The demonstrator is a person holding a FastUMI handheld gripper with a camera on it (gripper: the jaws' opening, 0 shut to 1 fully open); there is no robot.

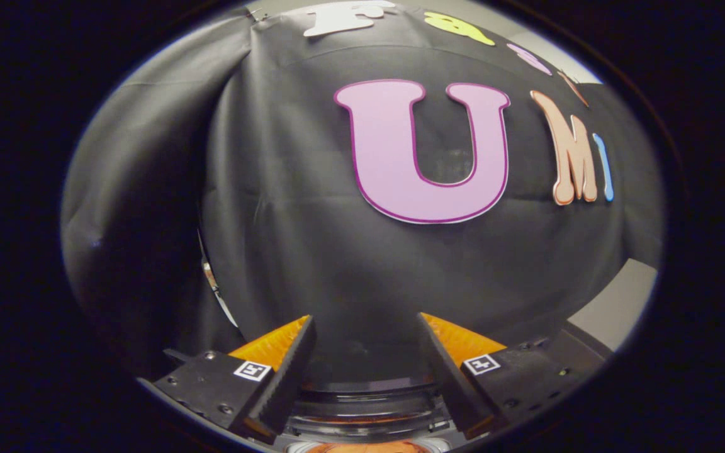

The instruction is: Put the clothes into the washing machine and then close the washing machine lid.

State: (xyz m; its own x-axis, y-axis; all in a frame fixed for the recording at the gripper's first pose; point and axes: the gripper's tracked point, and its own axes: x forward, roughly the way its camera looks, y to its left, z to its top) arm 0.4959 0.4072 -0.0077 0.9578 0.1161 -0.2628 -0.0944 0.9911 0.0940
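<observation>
Gripper is raised and facing the black cloth wall; jaws spread apart with nothing between them, wall well beyond.

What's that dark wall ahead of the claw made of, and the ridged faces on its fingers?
The wall looks like matte woven cloth: it creases and drapes in soft folds. The open claw holds nothing; its fingers carry sawtooth-ridged inner faces, probably rubber or moulded plastic.
</observation>
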